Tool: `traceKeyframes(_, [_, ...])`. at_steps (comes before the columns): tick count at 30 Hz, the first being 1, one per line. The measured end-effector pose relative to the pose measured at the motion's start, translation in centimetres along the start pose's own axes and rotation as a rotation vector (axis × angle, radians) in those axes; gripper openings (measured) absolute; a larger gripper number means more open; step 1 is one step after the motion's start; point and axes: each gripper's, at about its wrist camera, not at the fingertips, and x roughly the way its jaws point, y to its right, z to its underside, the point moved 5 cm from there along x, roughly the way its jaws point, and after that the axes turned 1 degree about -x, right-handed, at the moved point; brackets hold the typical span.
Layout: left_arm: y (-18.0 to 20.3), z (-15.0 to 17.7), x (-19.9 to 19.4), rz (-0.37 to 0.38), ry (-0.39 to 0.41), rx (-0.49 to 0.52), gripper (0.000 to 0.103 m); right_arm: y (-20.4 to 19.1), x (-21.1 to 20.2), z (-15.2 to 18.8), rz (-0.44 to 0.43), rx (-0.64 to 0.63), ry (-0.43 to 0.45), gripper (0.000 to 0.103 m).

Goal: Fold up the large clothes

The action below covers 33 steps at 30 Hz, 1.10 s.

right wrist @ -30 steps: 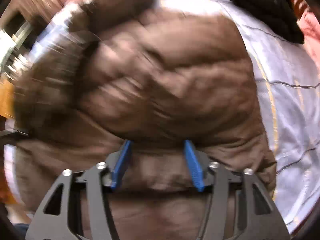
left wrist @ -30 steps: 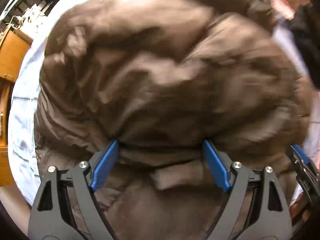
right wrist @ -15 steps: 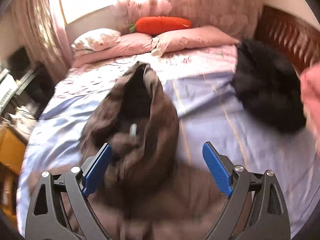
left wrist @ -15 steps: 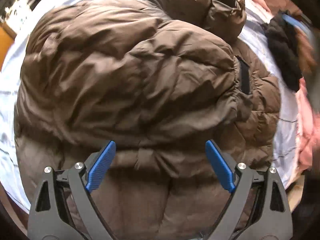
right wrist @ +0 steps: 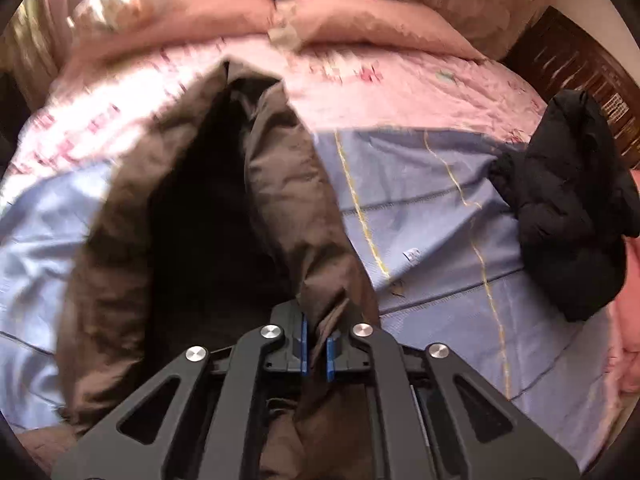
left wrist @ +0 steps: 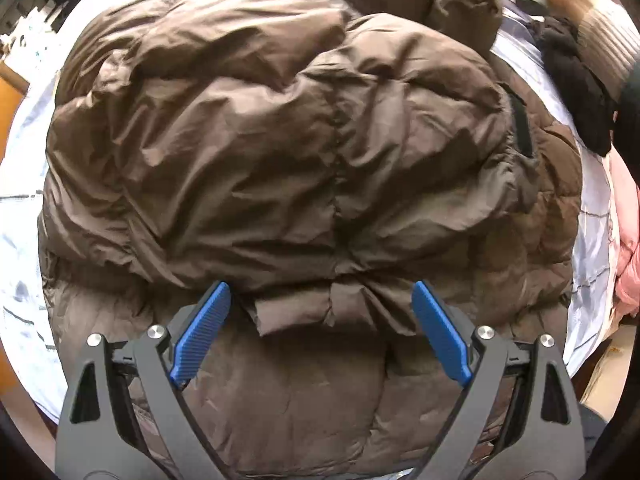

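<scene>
Daylight falls bright on the pillows [right wrist: 224,20] beyond the jacket [right wrist: 288,184], washing them pale and blurred. The jacket's hollow is deep shadow. The left view is sharp, evenly lit; both bend strongly at the edges.

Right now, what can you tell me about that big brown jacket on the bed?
The brown jacket is a puffy, quilted coat with a matte, crinkled shell, lying bunched and partly folded on the blue sheet. A dark strip runs near one edge. The right gripper is shut on a fold by its hood, which gapes dark inside. The left gripper hovers open above it.
</scene>
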Motion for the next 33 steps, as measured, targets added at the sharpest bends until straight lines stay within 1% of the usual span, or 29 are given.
traceKeyframes(2, [-0.6,-0.3,-0.4,0.008,0.017,-0.037,0.093,0.6,-3.9,-0.5,-0.111,0.044,0.089,0.005])
traceKeyframes(3, [-1.0,-0.3,-0.9,0.009,0.033,-0.05,0.093,1.1,-7.3,-0.4,-0.204,0.069,0.151,0.005])
traceKeyframes(6, [-1.9,-0.4,-2.7,0.007,0.081,-0.083,0.093,1.3,-15.6,1.6,-0.423,0.032,0.243,0.005])
traceKeyframes(7, [-2.4,-0.4,-3.8,0.02,0.107,-0.112,0.093,1.2,-19.0,3.3,-0.493,-0.004,0.272,0.005])
traceKeyframes(9, [-3.6,-0.2,-5.7,0.044,0.159,-0.177,0.093,0.9,-24.2,6.6,-0.568,-0.058,0.294,0.005])
traceKeyframes(10, [-4.4,-0.1,-6.8,0.054,0.197,-0.218,0.093,0.9,-27.1,8.9,-0.606,-0.088,0.298,0.005])
traceKeyframes(12, [-6.0,0.3,-8.5,0.053,0.259,-0.287,0.093,0.9,-31.9,13.9,-0.646,-0.163,0.298,0.005])
traceKeyframes(13, [-7.6,0.5,-9.9,0.057,0.307,-0.36,0.093,1.3,-33.3,16.1,-0.656,-0.205,0.291,0.005])
traceKeyframes(15, [-9.8,1.1,-11.8,0.084,0.37,-0.454,0.093,2.3,-35.4,21.1,-0.662,-0.282,0.267,0.005])
traceKeyframes(16, [-10.9,1.6,-12.8,0.093,0.406,-0.493,0.093,2.9,-35.9,23.9,-0.66,-0.32,0.241,0.006])
traceKeyframes(18, [-13.2,2.3,-15.0,0.075,0.488,-0.555,0.094,3.6,-36.1,28.9,-0.631,-0.389,0.189,0.006])
traceKeyframes(20, [-14.0,2.6,-16.5,0.054,0.563,-0.588,0.094,4.8,-34.2,33.8,-0.581,-0.431,0.09,0.006])
traceKeyframes(22, [-14.7,2.6,-17.9,0.063,0.613,-0.592,0.096,5.8,-31.6,36.8,-0.523,-0.437,0.011,0.006])
traceKeyframes(24, [-13.7,2.2,-18.8,0.075,0.649,-0.533,0.096,6.5,-28.7,39.2,-0.46,-0.427,-0.035,0.007])
traceKeyframes(25, [-12.4,1.9,-19.1,0.076,0.661,-0.465,0.096,6.7,-27.5,40.1,-0.426,-0.412,-0.05,0.007])
traceKeyframes(26, [-11.3,2.0,-19.1,0.076,0.664,-0.414,0.096,7.0,-26.1,40.8,-0.404,-0.388,-0.07,0.007])
traceKeyframes(27, [-9.8,1.8,-18.8,0.078,0.66,-0.347,0.096,7.0,-25.5,41.3,-0.395,-0.371,-0.085,0.009])
traceKeyframes(28, [-7.8,1.6,-18.1,0.082,0.636,-0.26,0.097,6.8,-24.7,41.4,-0.375,-0.37,-0.101,0.009])
traceKeyframes(29, [-6.5,1.6,-17.3,0.083,0.612,-0.211,0.097,6.6,-24.5,41.5,-0.357,-0.383,-0.104,0.009])
traceKeyframes(31, [-3.9,1.6,-15.1,0.078,0.529,-0.116,0.097,5.5,-24.5,41.7,-0.301,-0.502,-0.075,0.011])
traceKeyframes(32, [-2.7,1.6,-13.5,0.068,0.48,-0.08,0.097,5.1,-24.7,41.7,-0.28,-0.557,-0.055,0.011])
traceKeyframes(33, [-2.2,1.4,-12.4,0.063,0.449,-0.063,0.097,4.7,-25.4,41.8,-0.264,-0.601,-0.015,0.011])
